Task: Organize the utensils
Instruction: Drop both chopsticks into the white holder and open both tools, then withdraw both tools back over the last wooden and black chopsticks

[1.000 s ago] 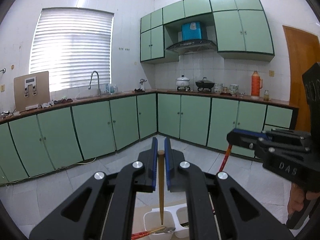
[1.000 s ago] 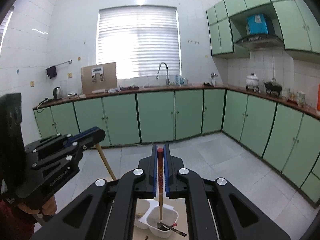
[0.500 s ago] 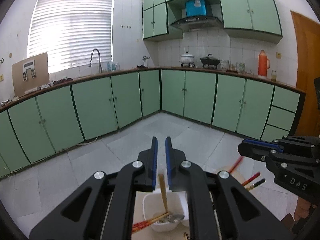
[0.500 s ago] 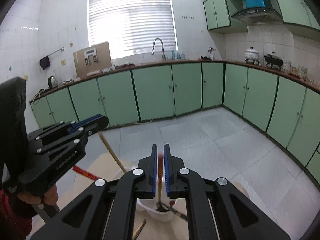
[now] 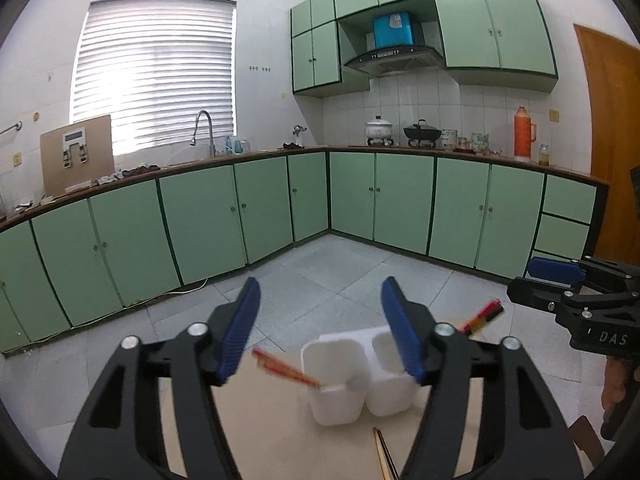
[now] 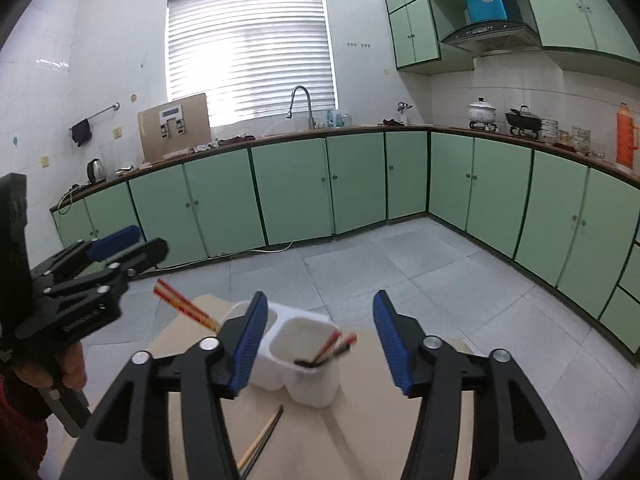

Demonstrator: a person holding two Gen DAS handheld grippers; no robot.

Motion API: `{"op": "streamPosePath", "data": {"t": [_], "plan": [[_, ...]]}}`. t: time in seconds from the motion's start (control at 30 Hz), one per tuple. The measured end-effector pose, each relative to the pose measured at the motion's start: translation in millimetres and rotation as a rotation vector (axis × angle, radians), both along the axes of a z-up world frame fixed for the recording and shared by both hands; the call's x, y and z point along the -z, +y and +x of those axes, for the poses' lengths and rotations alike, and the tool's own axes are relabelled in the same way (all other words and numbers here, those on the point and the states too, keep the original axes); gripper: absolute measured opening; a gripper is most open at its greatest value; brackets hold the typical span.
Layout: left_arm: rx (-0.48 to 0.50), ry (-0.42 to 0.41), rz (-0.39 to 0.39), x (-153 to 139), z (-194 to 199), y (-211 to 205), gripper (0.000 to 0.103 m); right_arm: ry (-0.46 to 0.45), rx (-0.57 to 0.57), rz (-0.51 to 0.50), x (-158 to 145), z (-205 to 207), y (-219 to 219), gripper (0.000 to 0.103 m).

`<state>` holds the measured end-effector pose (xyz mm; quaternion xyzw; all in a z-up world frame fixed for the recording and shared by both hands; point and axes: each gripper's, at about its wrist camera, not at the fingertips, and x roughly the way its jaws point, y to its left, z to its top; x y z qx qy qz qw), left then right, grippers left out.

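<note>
Your left gripper (image 5: 318, 328) is spread wide with nothing between its fingers. Your right gripper (image 6: 318, 338) is spread just as wide, also holding nothing. Both hover side by side, angled slightly downward.

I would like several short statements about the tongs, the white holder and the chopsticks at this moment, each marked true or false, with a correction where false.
1. The left tongs are clamped on a wooden chopstick. False: they stand wide open and hold nothing.
2. The right tongs are open and empty. True.
3. The white plastic two-compartment holder lies tipped on its side. False: it stands upright on the pale beige board.
4. Red-tipped chopsticks stand in one compartment of the holder. True.
5. A pair of loose chopsticks lies on the board in front of the holder. True.
</note>
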<state>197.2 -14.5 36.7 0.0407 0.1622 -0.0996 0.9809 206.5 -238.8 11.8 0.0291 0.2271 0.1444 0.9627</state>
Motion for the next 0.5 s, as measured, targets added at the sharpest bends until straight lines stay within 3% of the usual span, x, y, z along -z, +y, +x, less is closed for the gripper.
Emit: {"op": "streamPosePath", "data": {"t": [0.2,0.5], "plan": [[-0.018,0.016,-0.021,18,-41,10,0.075,0.016,0.013,0.014,19,-38,0,0.067],[-0.035,0.097,0.021,62,-81,14,0.089,0.066,0.031,-0.002,61,-82,7,0.086]]}}
